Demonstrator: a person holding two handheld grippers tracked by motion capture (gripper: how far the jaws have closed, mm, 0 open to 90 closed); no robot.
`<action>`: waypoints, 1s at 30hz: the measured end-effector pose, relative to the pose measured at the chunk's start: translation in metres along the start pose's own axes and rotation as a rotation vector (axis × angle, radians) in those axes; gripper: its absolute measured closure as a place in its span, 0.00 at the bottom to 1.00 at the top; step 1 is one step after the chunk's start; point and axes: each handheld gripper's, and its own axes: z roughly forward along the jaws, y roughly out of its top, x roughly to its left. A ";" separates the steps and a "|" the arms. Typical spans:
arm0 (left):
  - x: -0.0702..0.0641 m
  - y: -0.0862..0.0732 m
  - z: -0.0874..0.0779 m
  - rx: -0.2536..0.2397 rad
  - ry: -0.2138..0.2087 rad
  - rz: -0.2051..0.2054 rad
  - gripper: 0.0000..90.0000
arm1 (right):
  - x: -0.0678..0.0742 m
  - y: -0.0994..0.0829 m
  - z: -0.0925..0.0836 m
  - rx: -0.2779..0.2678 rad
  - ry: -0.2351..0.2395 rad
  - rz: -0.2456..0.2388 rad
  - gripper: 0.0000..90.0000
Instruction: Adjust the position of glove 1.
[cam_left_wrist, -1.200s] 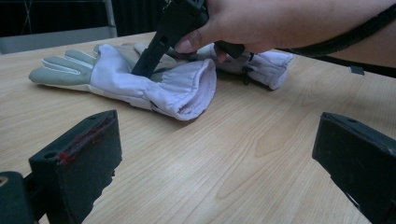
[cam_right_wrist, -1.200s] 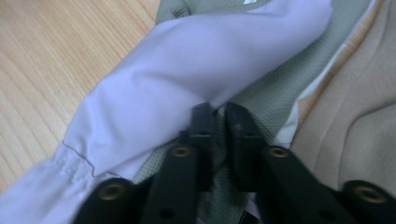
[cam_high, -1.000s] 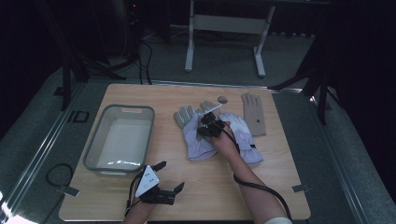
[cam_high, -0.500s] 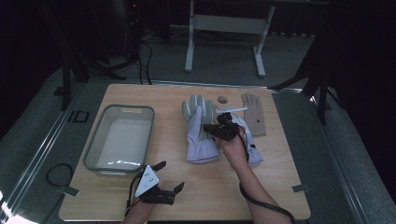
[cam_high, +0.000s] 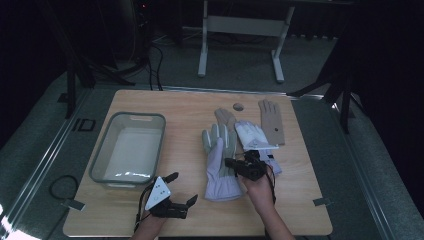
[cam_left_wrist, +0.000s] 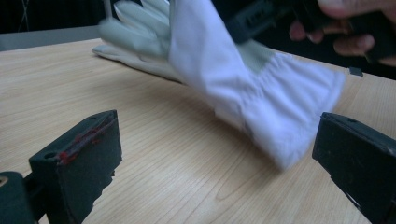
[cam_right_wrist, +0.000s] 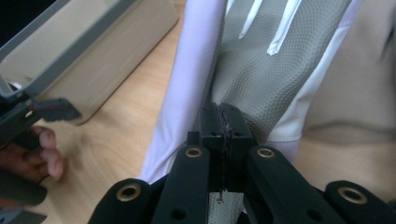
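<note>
the right gripper (cam_high: 231, 163) has its two jaws pressed together, and in the right gripper view (cam_right_wrist: 223, 122) they pinch the fabric of the grey-and-white glove (cam_right_wrist: 261, 70) near its cuff. the glove hangs away from the jaws, its grey textured palm and white side stretching forward above the wooden table (cam_right_wrist: 126, 116). in the high view this glove (cam_high: 218, 160) lies long on the table, the fingers toward the far edge and the cuff toward the person, with the gripper on its right side, just at the cuff part.

the left gripper (cam_high: 181, 189) rests low at the near edge of the table, well apart from the glove, its jaws standing wide with nothing between them — in the left gripper view (cam_left_wrist: 212, 154) the glove (cam_left_wrist: 243, 79) appears beyond the open jaws, partly lifted and blurred.

further out, a white glove (cam_high: 254, 136) lies just beside the held one and a beige glove (cam_high: 271, 121) lies right of it. a clear plastic bin (cam_high: 107, 152) stands on the left of the table.
</note>
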 end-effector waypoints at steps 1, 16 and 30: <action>0.000 0.000 0.000 0.001 0.000 0.001 0.02 | -0.001 -0.003 0.002 0.009 0.005 -0.001 0.99; 0.000 0.000 0.000 0.002 0.004 0.004 0.02 | -0.022 -0.027 0.032 0.104 -0.070 -0.013 0.98; 0.000 0.000 0.000 0.004 0.007 0.002 0.02 | -0.022 -0.024 0.022 0.088 -0.045 -0.039 0.87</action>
